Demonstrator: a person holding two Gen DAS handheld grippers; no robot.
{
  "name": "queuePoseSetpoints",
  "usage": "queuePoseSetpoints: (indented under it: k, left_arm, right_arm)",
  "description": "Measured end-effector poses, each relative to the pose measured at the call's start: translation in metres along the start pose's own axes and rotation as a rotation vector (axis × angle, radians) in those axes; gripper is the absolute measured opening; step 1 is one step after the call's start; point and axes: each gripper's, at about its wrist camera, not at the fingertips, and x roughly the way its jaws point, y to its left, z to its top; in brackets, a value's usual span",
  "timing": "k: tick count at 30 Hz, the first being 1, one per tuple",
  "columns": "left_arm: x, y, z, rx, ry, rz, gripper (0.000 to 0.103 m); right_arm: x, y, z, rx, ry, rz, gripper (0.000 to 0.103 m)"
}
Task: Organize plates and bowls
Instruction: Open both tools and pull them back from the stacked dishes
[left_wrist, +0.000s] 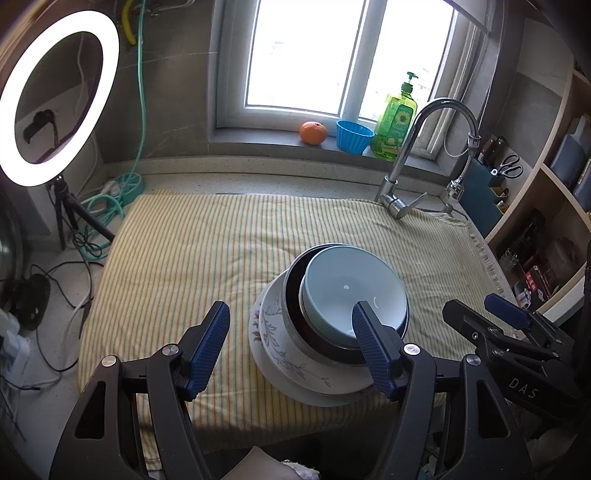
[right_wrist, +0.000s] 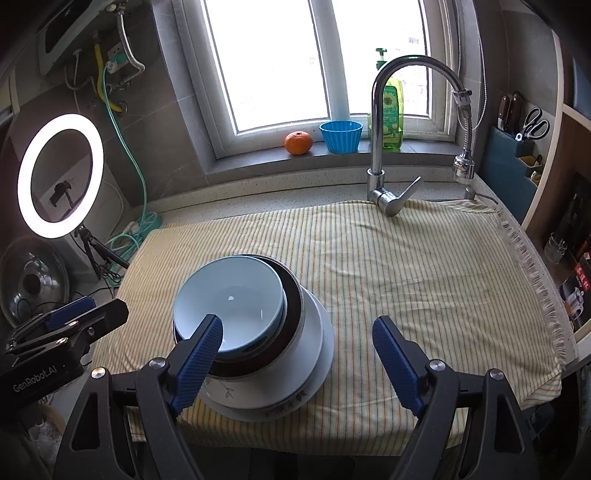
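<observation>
Blue-padded left gripper (left_wrist: 291, 325) sits nearest the lens, jaws spread wide, nothing between the pads; its right finger overlaps the near rim of the stack in the picture, contact cannot be told. Right gripper (right_wrist: 297, 339) likewise wide apart and empty, its left finger in front of the stack's near edge.

Stack: light blue bowl (left_wrist: 351, 291) on top, mouth up, nested in a dark bowl (left_wrist: 295, 314) with a metal-looking rim, sitting off-centre toward that bowl's far side. Under them a floral plate (left_wrist: 273, 332), then a plain white plate (right_wrist: 325, 350) at the bottom. All round, so no long axis; the stack's axis stands roughly upright, plates flat on the cloth.

Stack sits on a yellow striped cloth (right_wrist: 424, 288) covering the counter, toward its near edge, between the two grippers: right of centre in the left wrist view, left of centre in the right wrist view.

Farther out: chrome faucet (right_wrist: 376, 122) at the cloth's back edge. On the windowsill, an orange (right_wrist: 298, 142), a blue cup (right_wrist: 340, 136) and a green soap bottle (left_wrist: 395, 122) in a row. Lit ring light (left_wrist: 59, 96) on a tripod at the far left. Scissors (right_wrist: 533, 123) in a holder on the right.
</observation>
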Motion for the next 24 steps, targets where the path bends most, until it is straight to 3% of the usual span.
queuePoseSetpoints:
  k: [24]
  left_arm:
    - [0.0087,-0.0014,0.0015,0.006,0.017,-0.003,0.069]
  right_arm:
    - [0.0095,-0.0042,-0.0011,-0.002,0.022,-0.009,0.08]
